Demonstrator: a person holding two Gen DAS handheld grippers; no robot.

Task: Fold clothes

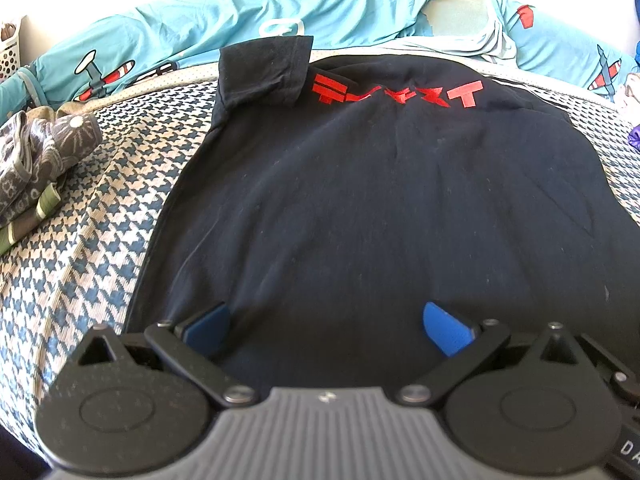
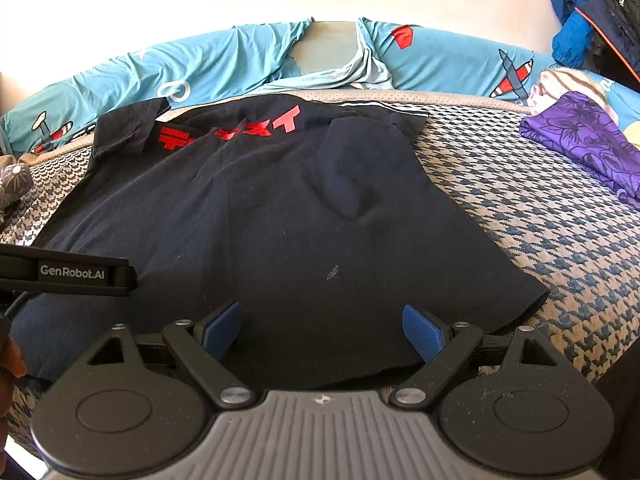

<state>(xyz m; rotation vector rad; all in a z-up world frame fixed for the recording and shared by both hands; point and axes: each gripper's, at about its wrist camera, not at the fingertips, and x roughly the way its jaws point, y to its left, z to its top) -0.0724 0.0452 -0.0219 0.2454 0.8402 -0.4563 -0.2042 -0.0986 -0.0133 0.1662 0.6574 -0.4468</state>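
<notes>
A black T-shirt (image 1: 360,184) with red lettering (image 1: 396,94) lies spread on the bed, its bottom hem nearest me. Its left sleeve (image 1: 264,72) is folded in over the shoulder. My left gripper (image 1: 326,326) hovers open over the hem's left part, blue pads wide apart with only flat cloth beneath. In the right wrist view the same T-shirt (image 2: 256,216) fills the middle; its right side is folded inward (image 2: 360,168). My right gripper (image 2: 322,330) stands open above the hem's right part, nothing pinched. The left gripper's body (image 2: 72,272) shows at that view's left edge.
The bed has a houndstooth cover (image 1: 80,232) and a turquoise aeroplane-print sheet (image 1: 200,20) along the back. Grey patterned clothes (image 1: 36,152) lie at left, a purple flowered garment (image 2: 584,140) at right. A blue jacket (image 2: 576,20) hangs top right; a white basket (image 1: 10,56) sits far left.
</notes>
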